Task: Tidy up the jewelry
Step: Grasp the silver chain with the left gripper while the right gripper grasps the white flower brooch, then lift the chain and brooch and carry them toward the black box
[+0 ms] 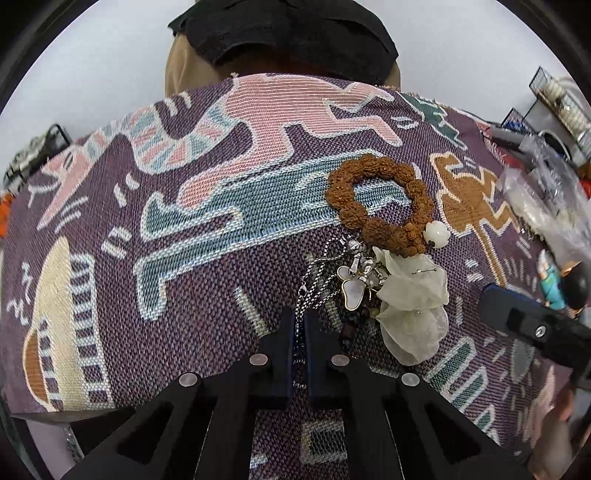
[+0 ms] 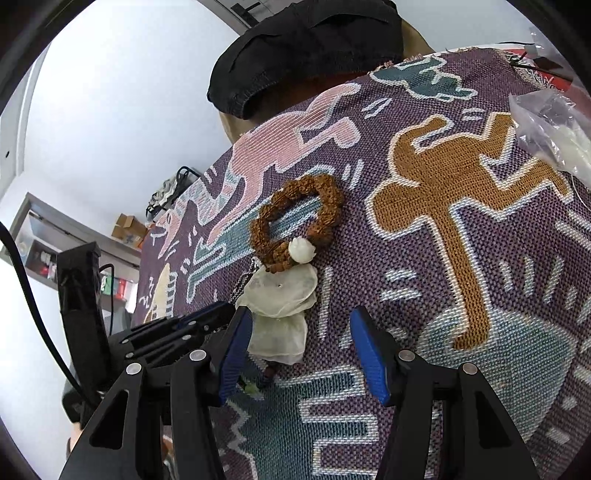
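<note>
A brown beaded bracelet (image 1: 378, 199) with a white flower bead (image 1: 437, 233) lies on the patterned woven cloth (image 1: 184, 221). Below it lie pale translucent petal ornaments (image 1: 413, 295), a butterfly pendant (image 1: 351, 290) and a silver chain (image 1: 317, 280). My left gripper (image 1: 299, 321) is shut on the silver chain, whose links run between its fingers. My right gripper (image 2: 301, 332) is open, its blue pads on either side of the petal ornaments (image 2: 280, 302), with the bracelet (image 2: 295, 225) just beyond. The left gripper (image 2: 199, 321) shows at left in the right wrist view.
Clear plastic bags (image 1: 539, 199) and a small figurine (image 1: 554, 284) lie at the cloth's right side. A wire rack (image 1: 561, 107) stands at the far right. A person in black (image 1: 288, 33) sits beyond the table. Shelves (image 2: 55, 240) stand at the left.
</note>
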`<state>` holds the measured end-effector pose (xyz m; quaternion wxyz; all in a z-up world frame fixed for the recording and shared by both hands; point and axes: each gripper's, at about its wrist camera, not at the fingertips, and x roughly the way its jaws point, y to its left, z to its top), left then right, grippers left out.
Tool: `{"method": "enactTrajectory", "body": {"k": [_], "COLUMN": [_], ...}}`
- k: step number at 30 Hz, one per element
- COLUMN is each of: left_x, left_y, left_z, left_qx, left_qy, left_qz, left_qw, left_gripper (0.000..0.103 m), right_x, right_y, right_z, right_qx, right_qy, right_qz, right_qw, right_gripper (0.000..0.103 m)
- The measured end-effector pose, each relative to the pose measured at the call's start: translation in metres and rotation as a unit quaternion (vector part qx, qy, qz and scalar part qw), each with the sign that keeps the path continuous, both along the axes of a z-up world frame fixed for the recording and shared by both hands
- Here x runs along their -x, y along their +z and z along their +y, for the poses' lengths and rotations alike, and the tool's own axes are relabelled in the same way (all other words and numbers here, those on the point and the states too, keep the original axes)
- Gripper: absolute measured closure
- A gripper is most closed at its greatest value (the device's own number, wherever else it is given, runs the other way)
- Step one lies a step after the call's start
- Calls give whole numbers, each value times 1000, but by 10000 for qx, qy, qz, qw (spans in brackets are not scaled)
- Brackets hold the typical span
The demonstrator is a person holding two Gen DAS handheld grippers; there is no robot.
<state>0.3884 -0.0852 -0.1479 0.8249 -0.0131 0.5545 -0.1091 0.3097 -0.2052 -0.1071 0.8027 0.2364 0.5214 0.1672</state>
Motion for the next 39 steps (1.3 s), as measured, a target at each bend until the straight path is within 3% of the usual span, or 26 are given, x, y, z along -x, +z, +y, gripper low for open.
{"method": "enactTrajectory", "body": {"k": [10,23,28,29,30,31,32,39], "left_x": [11,31,40,41,43,44,45,56], "left_y": [48,106,126,129,133,135,138,159], "left_z": [32,61,66,67,68,69,70,73], "left_qx": [476,668,696,708,718,718,717,804], "left_qy": [208,363,369,373,375,377,382,409], "left_qz": [-388,-1024,-1246,-1277,-1310,-1337,-1366,-1589], "left_qw": [9979,9918,9891,9886,9881,9877,9873,9832], "left_gripper": [99,99,99,99,99,99,99,99], "right_x": [-8,-15,-16,-16,-16,-16,-17,-1], "right_y": [-4,-12,-14,-13,-13,-15,-15,12], "right_z": [27,65,84,86,87,84,81,57], "right_qx": [346,870,1528,1626,1695,1624,1438,1059], "right_qy": [182,410,647,673,683,712,724,567], "right_qz": [56,154,-96,-133,-154,-98,-35,-459], "right_qw": [9992,9952,9861,9843,9830,9841,9869,9917], "right_gripper": [46,45,45,48,70,85,91,91]}}
